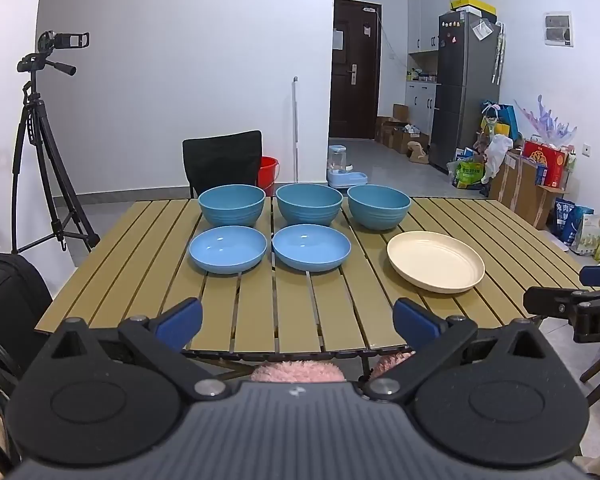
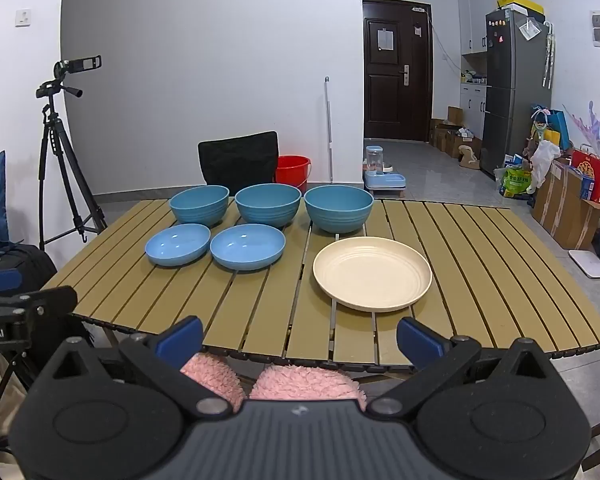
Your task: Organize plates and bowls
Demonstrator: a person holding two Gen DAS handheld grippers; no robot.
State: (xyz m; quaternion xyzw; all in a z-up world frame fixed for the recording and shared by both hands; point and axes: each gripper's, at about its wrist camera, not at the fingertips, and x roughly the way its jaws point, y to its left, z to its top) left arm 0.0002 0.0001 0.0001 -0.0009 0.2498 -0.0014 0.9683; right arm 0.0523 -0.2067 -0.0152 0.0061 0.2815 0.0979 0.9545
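Observation:
Three deep blue bowls point(image 1: 308, 203) point(image 2: 268, 204) stand in a row at the far side of the slatted table point(image 1: 140, 264) point(image 2: 500, 280). In front of them sit two shallow light-blue dishes point(image 1: 228, 249) point(image 2: 247, 246). A cream plate point(image 1: 436, 261) point(image 2: 372, 273) lies to their right. My left gripper point(image 1: 298, 322) hangs open over the near table edge with nothing between its fingers. My right gripper point(image 2: 299, 336) is open too, just short of the cream plate. The right gripper's tip point(image 1: 560, 304) shows at the right of the left wrist view.
A black chair point(image 1: 222, 164) stands behind the table with a red bucket point(image 1: 268, 170) beside it. A camera on a tripod point(image 1: 46, 140) stands at the left. Boxes and bags point(image 1: 532, 176) crowd the right wall. Pink fluffy fabric point(image 2: 296, 382) shows below the table edge.

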